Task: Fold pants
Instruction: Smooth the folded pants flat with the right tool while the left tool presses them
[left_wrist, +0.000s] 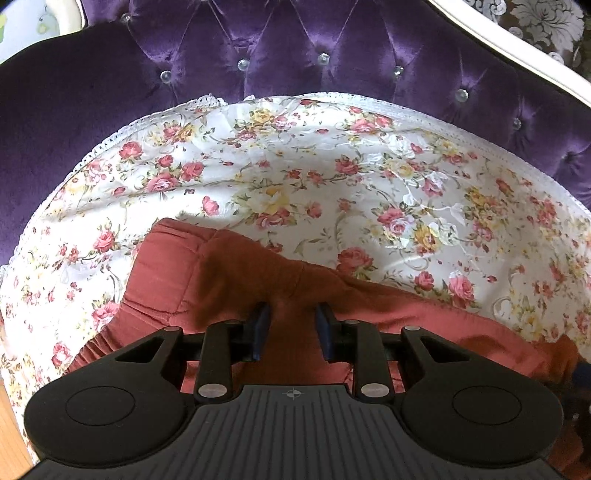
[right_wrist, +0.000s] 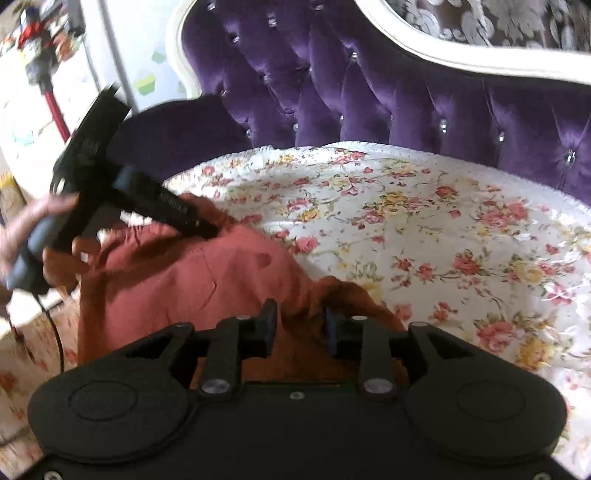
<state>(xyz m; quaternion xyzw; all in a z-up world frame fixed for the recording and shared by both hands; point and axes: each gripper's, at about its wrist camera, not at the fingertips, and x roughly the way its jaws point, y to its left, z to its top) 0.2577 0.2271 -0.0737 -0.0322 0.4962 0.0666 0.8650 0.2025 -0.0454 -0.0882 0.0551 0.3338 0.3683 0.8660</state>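
Rust-red pants (left_wrist: 229, 280) lie crumpled on a floral seat cover (left_wrist: 332, 177), near its front edge. My left gripper (left_wrist: 293, 317) is shut on a raised fold of the cloth, which creases toward its blue pads. In the right wrist view the pants (right_wrist: 184, 280) spread to the left. There a person's hand (right_wrist: 55, 236) holds the left gripper (right_wrist: 207, 230), tip down on the cloth's far edge. My right gripper (right_wrist: 301, 323) sits over the near right corner of the pants, jaws apart, with a bunch of cloth rising between and just ahead of the pads.
The cover (right_wrist: 406, 221) lies on a purple tufted sofa (right_wrist: 369, 92) with a white frame (right_wrist: 461, 55). A dark purple armrest (left_wrist: 55, 129) rises at the left. A vacuum cleaner (right_wrist: 40, 62) stands beyond the sofa's left end. Bare floral cover stretches right of the pants.
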